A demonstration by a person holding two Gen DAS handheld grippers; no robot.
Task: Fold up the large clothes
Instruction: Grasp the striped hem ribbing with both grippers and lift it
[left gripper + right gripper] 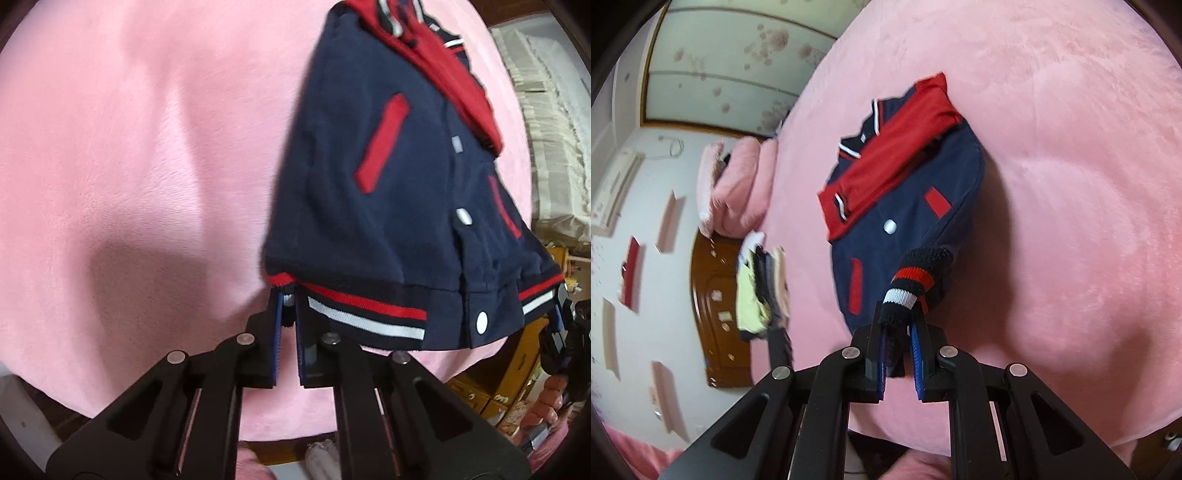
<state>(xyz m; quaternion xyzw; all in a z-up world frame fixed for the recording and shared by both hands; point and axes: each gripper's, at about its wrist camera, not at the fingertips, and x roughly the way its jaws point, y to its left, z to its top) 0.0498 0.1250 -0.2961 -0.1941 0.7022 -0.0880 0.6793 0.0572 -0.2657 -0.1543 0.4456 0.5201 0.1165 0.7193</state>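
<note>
Varsity jacket [391, 206], navy with red sleeves and pocket trims, hangs by its striped ribbed hem [365, 317] from the left gripper [289, 314], whose blue-padded jaws are nearly closed on one hem corner, and the right gripper [899, 328], jaws pinched on the opposite corner's knit band. From the two grippers the garment stretches away across the pink plush bedspread [129, 166], red sleeves [886, 177] folded over its snap-buttoned front. Beyond the bed's edge a stack of folded clothes [762, 291] sits near pink pillows [735, 188] and a brown wooden headboard [716, 314].
</note>
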